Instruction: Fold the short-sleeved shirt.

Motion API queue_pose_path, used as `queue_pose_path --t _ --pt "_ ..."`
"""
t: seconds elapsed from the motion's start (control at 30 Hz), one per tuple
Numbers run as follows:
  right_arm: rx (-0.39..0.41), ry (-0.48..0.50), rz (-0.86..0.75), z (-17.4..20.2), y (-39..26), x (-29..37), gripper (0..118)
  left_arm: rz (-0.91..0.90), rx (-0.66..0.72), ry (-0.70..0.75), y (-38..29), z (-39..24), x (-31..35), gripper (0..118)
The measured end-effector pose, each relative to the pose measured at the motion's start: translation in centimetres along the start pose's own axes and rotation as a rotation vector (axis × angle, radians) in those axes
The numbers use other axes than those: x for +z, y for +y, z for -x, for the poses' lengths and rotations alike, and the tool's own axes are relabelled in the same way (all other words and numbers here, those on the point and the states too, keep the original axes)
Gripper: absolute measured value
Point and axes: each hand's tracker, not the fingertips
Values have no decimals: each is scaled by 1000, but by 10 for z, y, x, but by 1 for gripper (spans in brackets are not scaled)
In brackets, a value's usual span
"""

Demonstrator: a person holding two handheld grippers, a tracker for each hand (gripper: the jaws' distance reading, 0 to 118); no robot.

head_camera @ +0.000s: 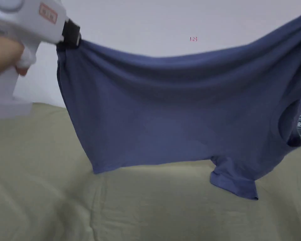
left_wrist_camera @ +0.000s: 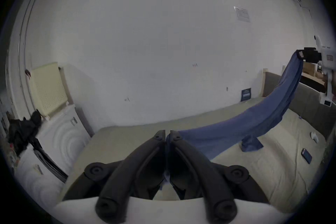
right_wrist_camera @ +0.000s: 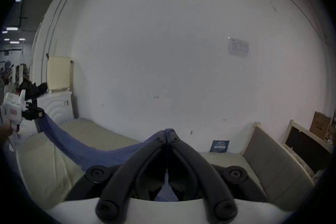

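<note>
Blue shirt (head_camera: 165, 116): held aloft, stretched sideways over the pale green bed (head_camera: 146, 207), one sleeve (head_camera: 234, 182) dangling at 5 o'clock. Left gripper (head_camera: 70, 39): at 10 o'clock, jaws pinching one shirt edge. Right gripper (right_wrist_camera: 166, 134): jaws clamped on the opposite edge.

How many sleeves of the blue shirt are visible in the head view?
1. One sleeve hangs below the shirt at lower right, above the bed. The other may be hidden in the folds near the right edge.
</note>
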Motion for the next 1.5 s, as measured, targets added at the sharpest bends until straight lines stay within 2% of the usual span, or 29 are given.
queue_pose_path --t 0.2,0.5,0.63,0.9,0.97,1.1,1.2,1.4,1.43,1.47,1.5 --pt "53 87 47 15 -60 63 0 45 -6 -82 -74 -9 47 4" --pt "-14 144 126 6 -138 159 0 93 19 -156 -178 -24 134 4" --pt "-18 152 144 0 -176 201 0 134 47 -182 -223 -24 161 4" --pt "-112 131 281 3 -272 269 0 219 82 -201 -307 -43 206 4" --pt "-182 125 323 2 -299 278 0 269 91 -221 -331 -48 209 4" --pt "-199 114 405 4 -344 287 0 332 85 -231 -369 -61 212 4" --pt "-254 113 509 9 -375 292 0 395 153 -250 -398 -64 206 4" --pt "-253 74 612 6 -406 302 0 456 142 -258 -422 -65 211 5" --pt "-248 72 624 5 -410 304 0 463 145 -260 -425 -65 211 9" --pt "-240 63 632 4 -414 305 0 467 146 -265 -428 -65 210 26" --pt "-230 52 637 3 -416 304 0 471 140 -261 -431 -65 210 26"
